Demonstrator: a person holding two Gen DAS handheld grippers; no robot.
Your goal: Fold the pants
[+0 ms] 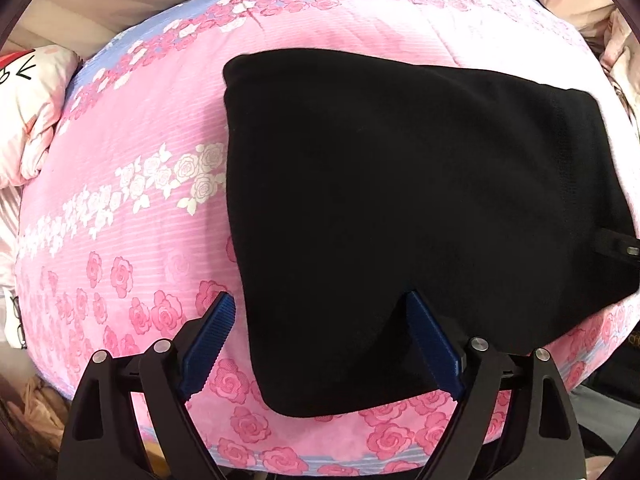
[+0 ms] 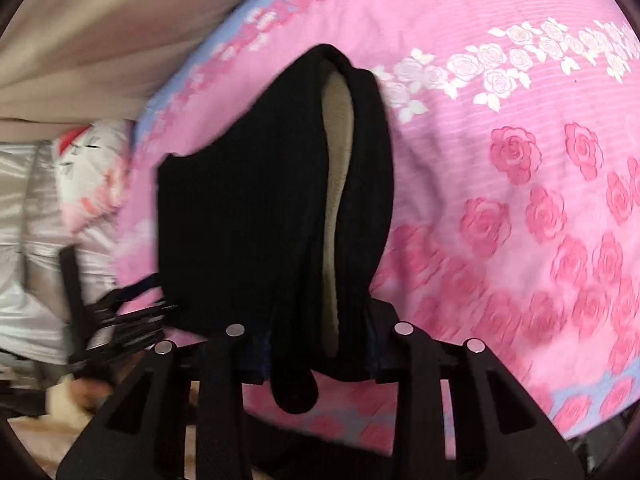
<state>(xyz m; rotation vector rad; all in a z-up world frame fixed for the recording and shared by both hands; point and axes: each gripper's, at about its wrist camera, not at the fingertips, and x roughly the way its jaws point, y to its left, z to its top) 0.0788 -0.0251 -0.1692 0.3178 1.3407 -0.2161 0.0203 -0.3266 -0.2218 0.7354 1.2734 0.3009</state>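
The black pants (image 1: 400, 200) lie folded in a thick block on the pink rose bedspread (image 1: 140, 140). My left gripper (image 1: 320, 312) is open above the pants' near edge, its blue pads (image 1: 212, 340) standing to either side of the fabric and not touching it. In the right wrist view, my right gripper (image 2: 320, 344) is shut on the pants (image 2: 240, 208) and holds up a bunched edge, whose cream fleece lining (image 2: 340, 152) shows in the fold. The right fingertips are hidden by the cloth. The other gripper (image 2: 120, 320) appears blurred at the left.
A white cartoon pillow (image 1: 28, 100) lies at the left of the bed. Beige curtain (image 2: 80, 20) hangs behind. The bed's near edge (image 1: 360, 464) runs just beyond my left gripper. Silvery cloth (image 2: 36, 240) lies left of the bed.
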